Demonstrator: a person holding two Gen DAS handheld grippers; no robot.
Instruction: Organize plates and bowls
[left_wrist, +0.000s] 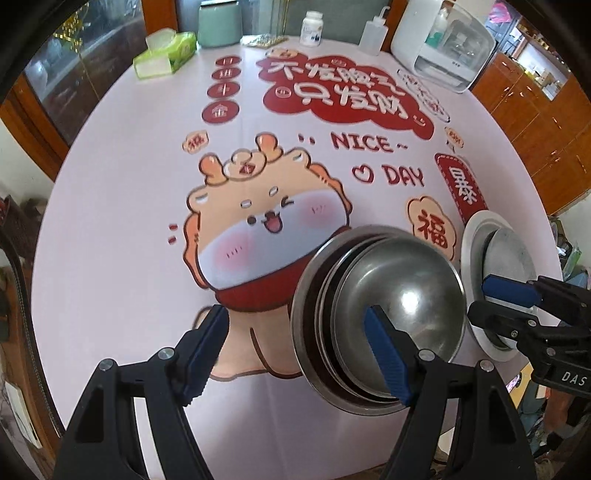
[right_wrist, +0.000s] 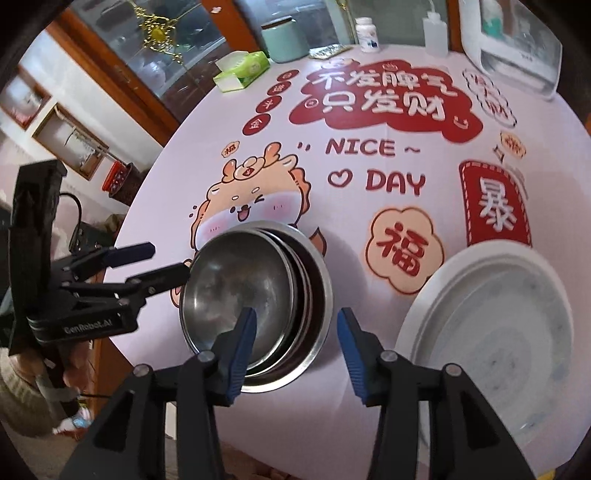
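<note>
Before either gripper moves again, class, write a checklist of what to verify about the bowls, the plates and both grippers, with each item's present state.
1. Steel bowls nested in one stack: ok.
2. White plates stacked beside the bowls: ok.
3. Left gripper open, holding nothing: ok.
4. Right gripper open, holding nothing: ok.
5. Top bowl centred in the stack: not ok, it sits off to one side.
6. Bowls clean: cannot tell.

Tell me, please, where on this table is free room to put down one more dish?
Free: the wide middle of the tablecloth, between the stacked steel bowls and the tissue box. Crowded: the near edge, where bowls and white plates sit, and the far edge.
</note>
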